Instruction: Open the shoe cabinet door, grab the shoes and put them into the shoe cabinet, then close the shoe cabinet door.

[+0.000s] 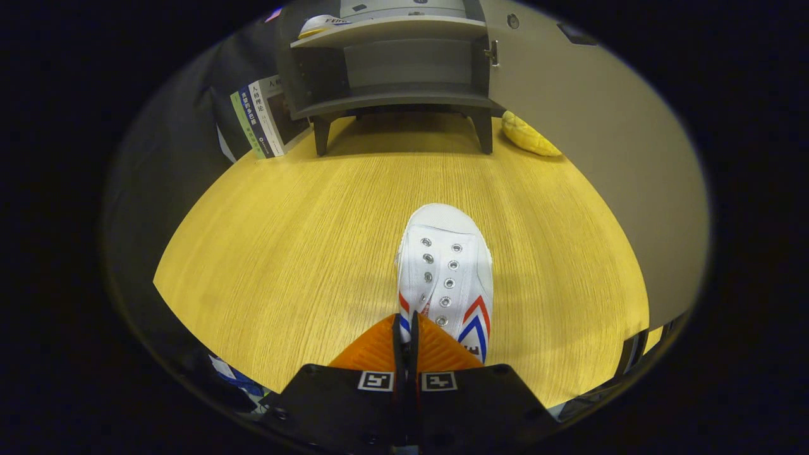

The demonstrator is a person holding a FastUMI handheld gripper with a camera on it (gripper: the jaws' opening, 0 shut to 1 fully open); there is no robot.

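1. Risk: the gripper (406,325) pinches only the heel edge of the white canvas shoe (446,272); the toe-heavy shoe may pivot or slip during carry.
2. Risk: the toe may strike the shelf edge of the open shoe cabinet (392,63) at the far side.
3. Pose: fingers nearly together, clamped on the shoe's near end over the wooden table (284,240), aimed at the cabinet.

Single fisheye camera rides on the tool (406,328), looking forward and down along its orange fingers. It sits close above the yellow wood-grain surface (284,253), facing the open dark grey shoe cabinet (392,69) at the far edge. Fingers nearly closed, white canvas shoe (445,265) just ahead.
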